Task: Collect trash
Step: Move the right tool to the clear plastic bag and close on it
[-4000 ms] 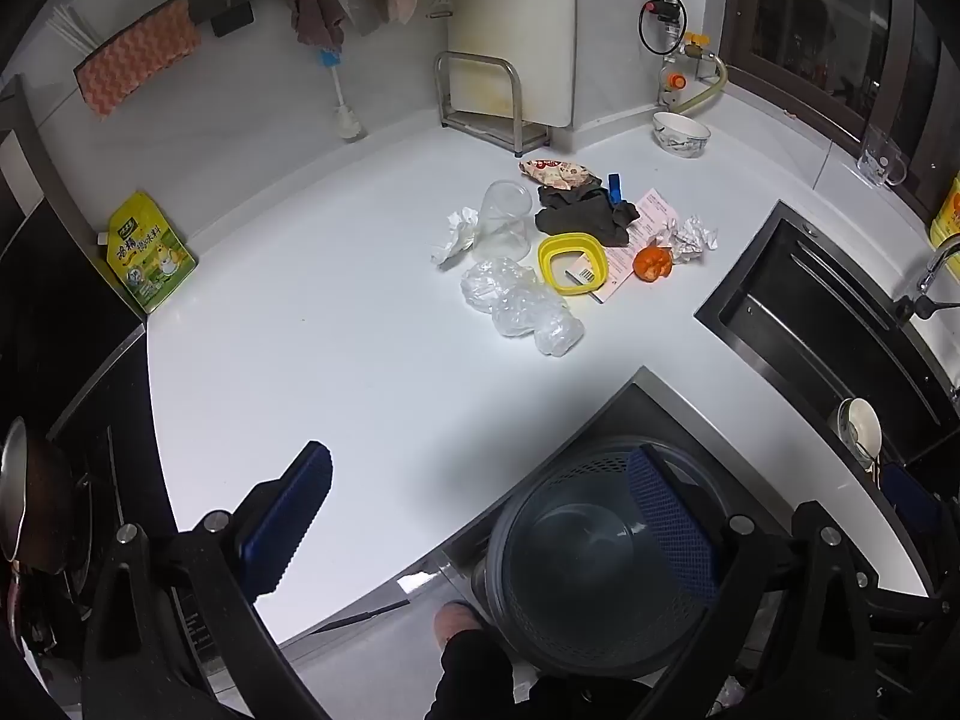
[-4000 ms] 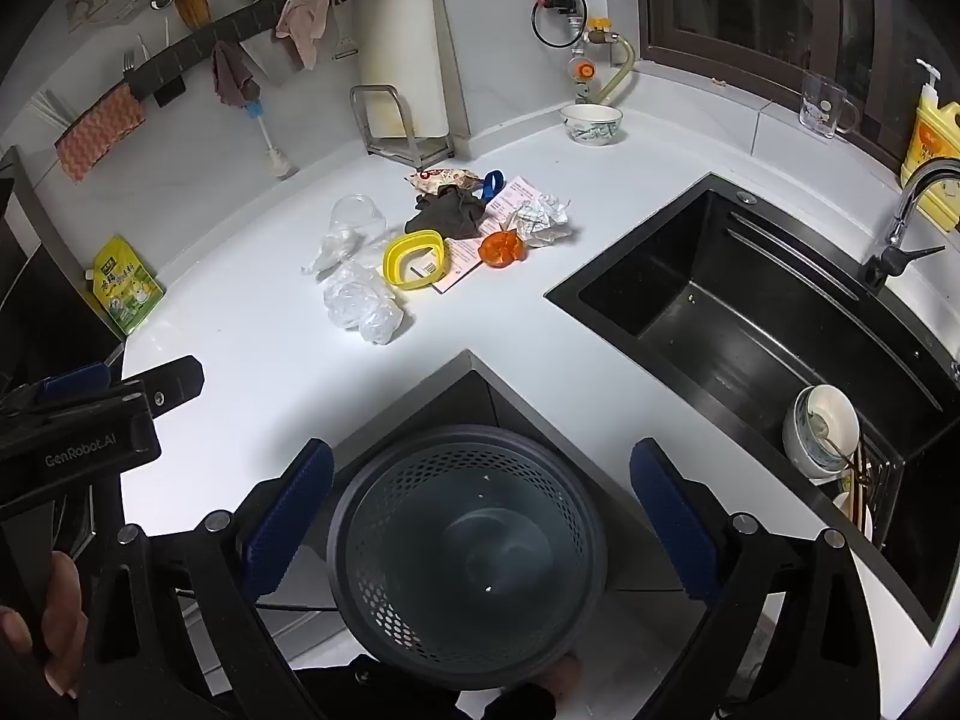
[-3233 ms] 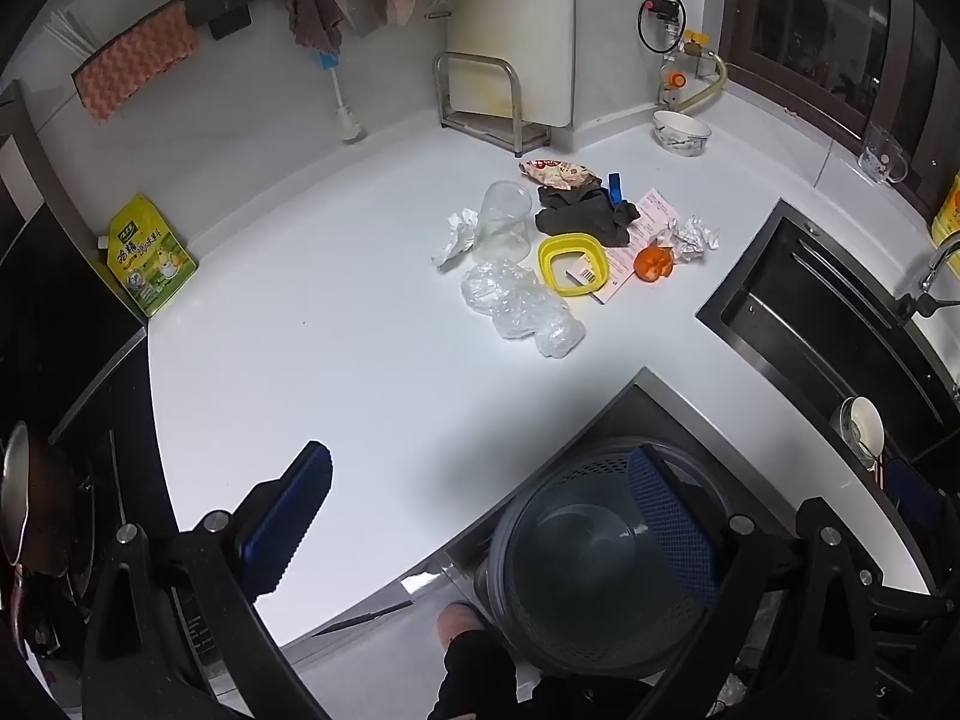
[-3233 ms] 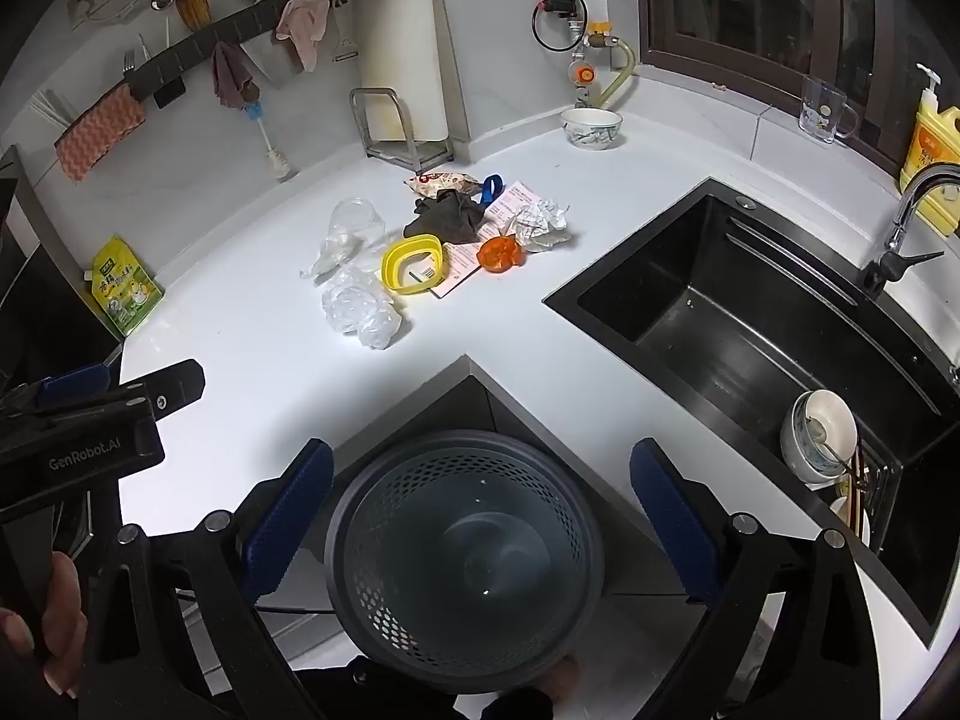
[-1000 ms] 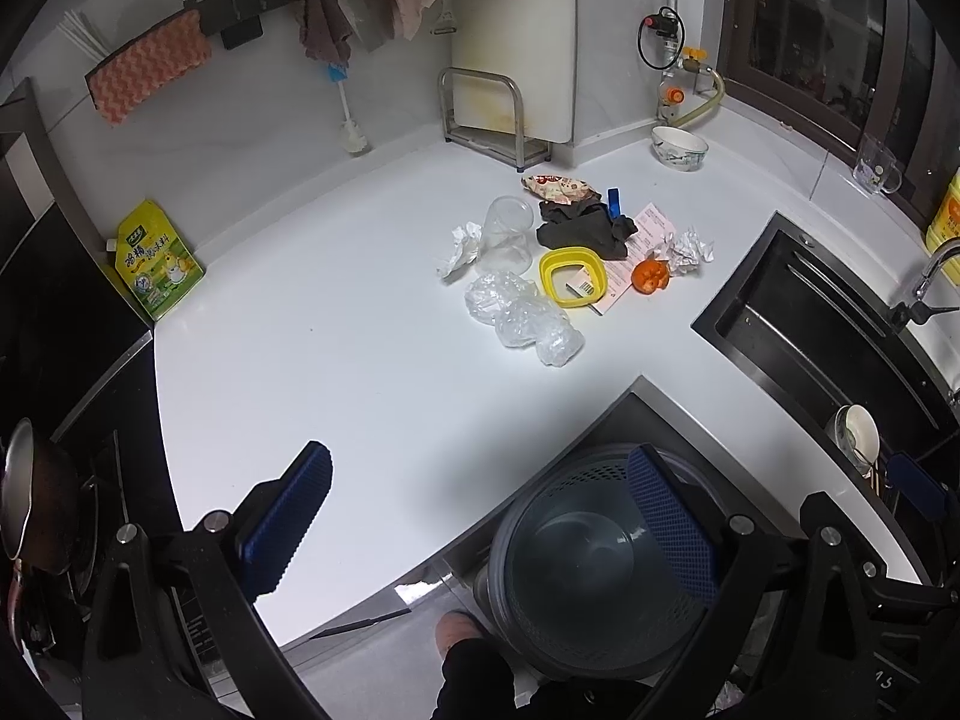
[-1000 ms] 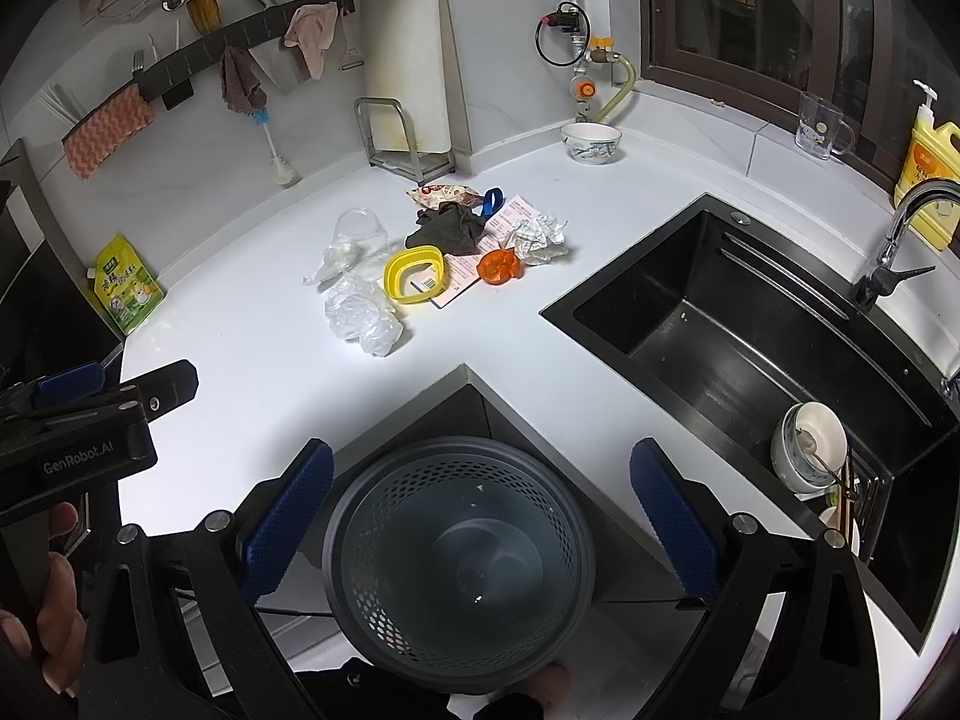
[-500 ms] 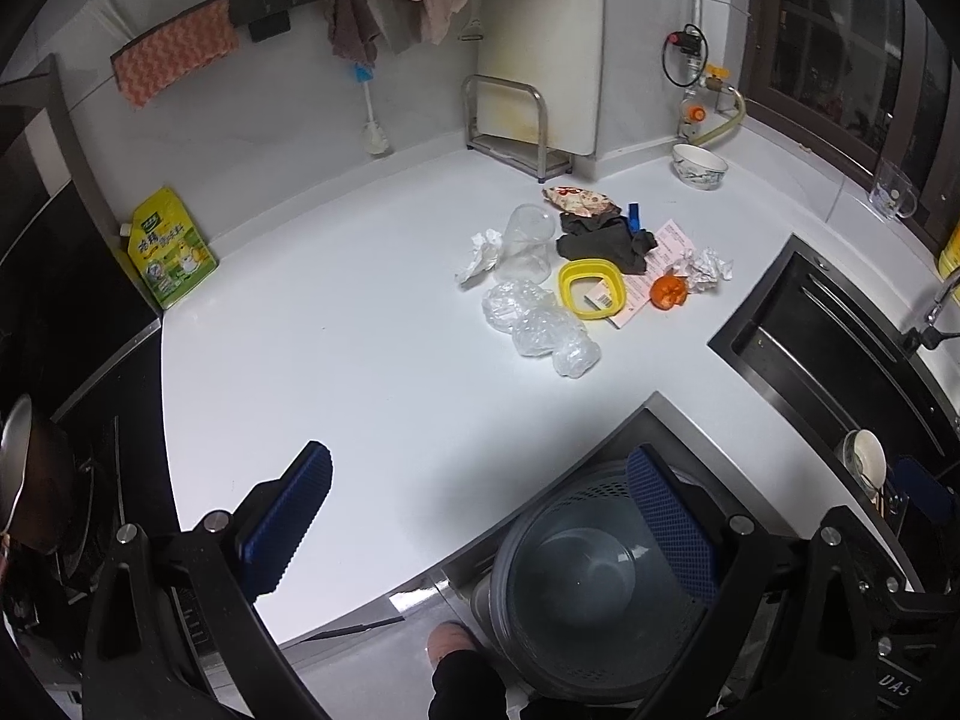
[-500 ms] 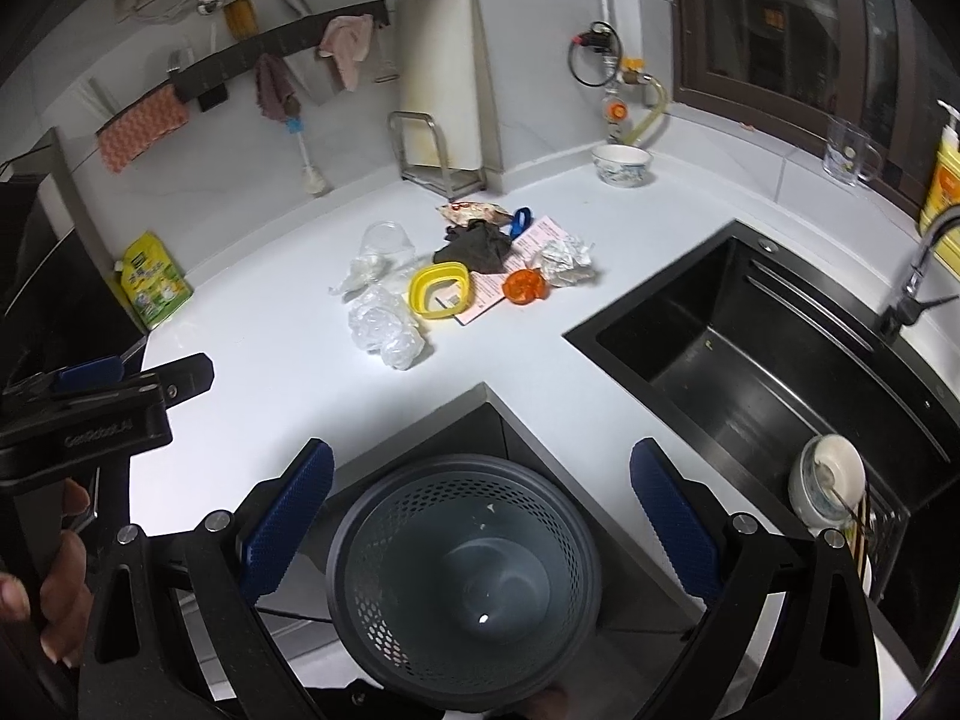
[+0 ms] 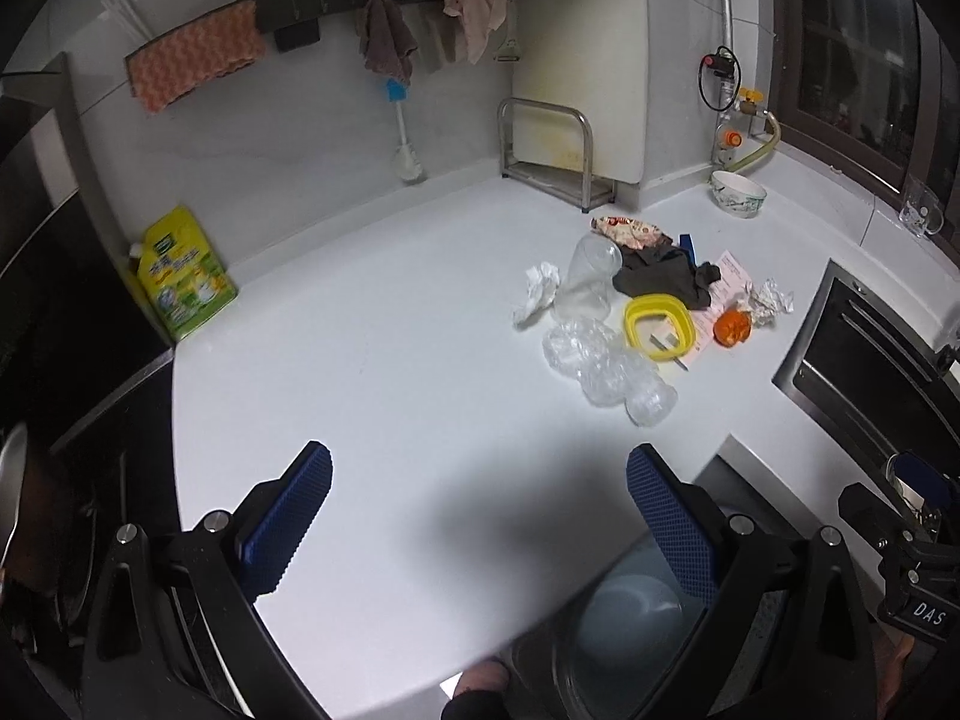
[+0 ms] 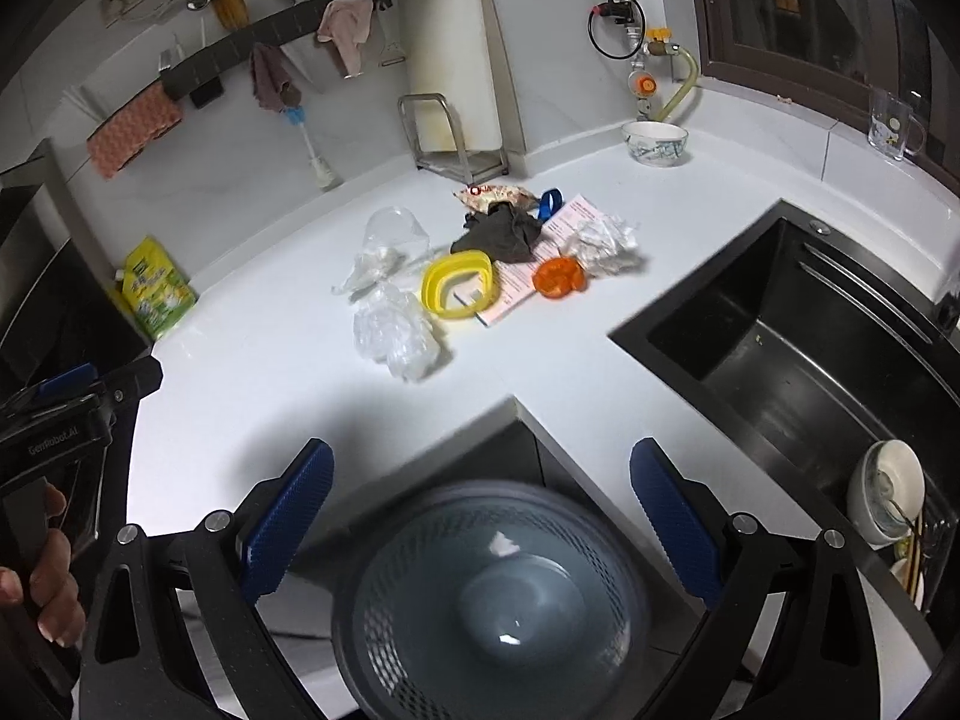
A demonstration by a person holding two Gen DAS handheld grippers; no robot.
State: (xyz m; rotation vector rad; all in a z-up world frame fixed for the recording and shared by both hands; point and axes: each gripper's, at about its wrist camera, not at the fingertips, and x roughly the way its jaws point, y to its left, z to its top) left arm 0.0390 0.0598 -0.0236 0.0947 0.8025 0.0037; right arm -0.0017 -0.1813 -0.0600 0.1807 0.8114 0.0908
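Both jaws spread, holding nothing: left hand-held gripper [image 9: 477, 516] over the white surface [image 9: 372, 372], right hand-held gripper [image 10: 480, 516] above the mesh bin [image 10: 498, 606]. Trash pile [image 10: 480, 264] mid-surface, well apart from both.

Counts on worktop: 1 yellow ring [image 10: 459, 291]; 1 clear plastic cup [image 10: 393, 231]; 1 dark cloth [image 10: 501, 234]; 1 orange peel [image 10: 558, 277]; 1 snack wrapper [image 10: 495, 197]; 1 printed paper sheet [image 10: 561, 227]; 1 ceramic bowl [image 10: 654, 143]; 1 mesh bin [image 10: 489, 606] below.

Dim, bluish light; fisheye warp; slight blur
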